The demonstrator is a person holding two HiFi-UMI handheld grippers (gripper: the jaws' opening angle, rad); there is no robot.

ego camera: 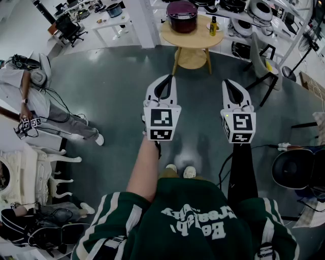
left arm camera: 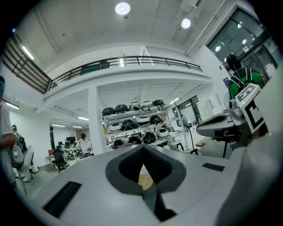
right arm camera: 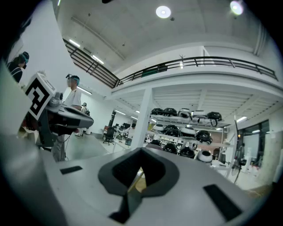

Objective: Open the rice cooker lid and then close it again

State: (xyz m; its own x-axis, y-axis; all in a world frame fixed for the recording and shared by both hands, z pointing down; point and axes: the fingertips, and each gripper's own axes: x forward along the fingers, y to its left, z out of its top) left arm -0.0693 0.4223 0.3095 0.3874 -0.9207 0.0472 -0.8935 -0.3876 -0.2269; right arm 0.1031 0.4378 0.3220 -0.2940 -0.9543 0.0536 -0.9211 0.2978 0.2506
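Left claw (ego camera: 165,77) and right claw (ego camera: 227,81): both closed, tips together, nothing held or touched. Level, side by side. Rice cooker (ego camera: 182,15) sits well ahead of them on a round tabletop (ego camera: 198,40), lid down; only the head view shows it. The claw views show shelves (left arm camera: 132,123) of cookers beyond instead.

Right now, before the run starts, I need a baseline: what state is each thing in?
Rice cooker: lid closed, standing on the round table.
Bottle: upright on the same table.
Left gripper: shut, empty, short of the table.
Right gripper: shut, empty.
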